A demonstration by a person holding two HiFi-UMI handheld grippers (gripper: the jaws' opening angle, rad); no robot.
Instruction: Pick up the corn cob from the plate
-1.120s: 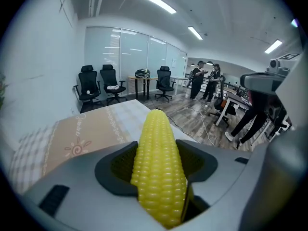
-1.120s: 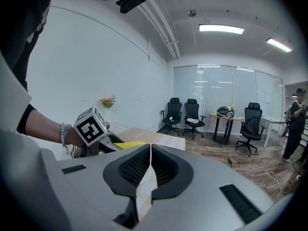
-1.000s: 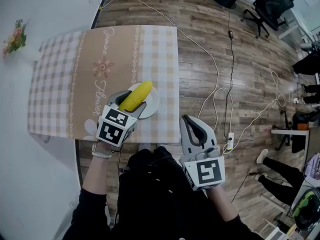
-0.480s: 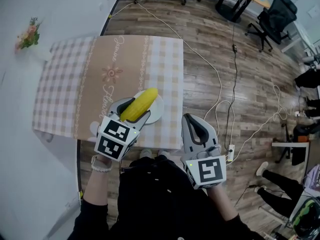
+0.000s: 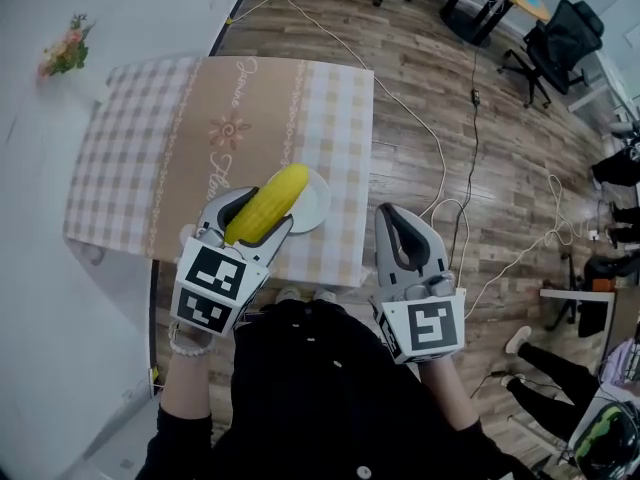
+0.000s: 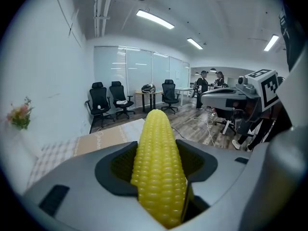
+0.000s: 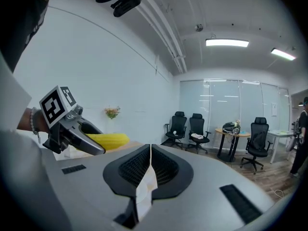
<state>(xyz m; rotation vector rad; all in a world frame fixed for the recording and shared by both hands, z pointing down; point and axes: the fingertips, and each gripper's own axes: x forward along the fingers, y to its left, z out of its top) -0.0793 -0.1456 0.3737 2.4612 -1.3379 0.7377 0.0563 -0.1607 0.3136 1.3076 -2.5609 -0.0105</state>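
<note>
Flowers: a small pink and orange bunch (image 5: 65, 50) stands against the white wall, past the far left corner of the table.
Table: it carries a checked cloth (image 5: 125, 158) with a plain tan band down the middle, and it lies ahead of you and to your left.
Left gripper: your left gripper (image 6: 159, 153) is clamped on the corn cob, one jaw pressing each side of it.
Corn cob: the yellow cob (image 5: 266, 204) sits lengthwise between those jaws. Its butt end is deep in the gap and its tapered tip sticks out well beyond them. In the head view the tip points over the plate. Your left gripper view shows it aimed up at the room with the table behind and below. The right gripper view shows it in the air, so it looks lifted off the plate.
Plate: the white plate (image 5: 320, 203) is near the table's front right edge. The cob and the left gripper cover part of it, and nothing else shows on it.
Right gripper: your right gripper (image 7: 150, 150) has its jaws closed together with nothing between them. You hold it off the table's right side, over the wooden floor (image 5: 450, 88) and apart from the plate.
Cable: a white cable (image 5: 440, 168) trails across the floorboards to your right.
Chairs: black office chairs (image 5: 545, 23) stand at the far right.
</note>
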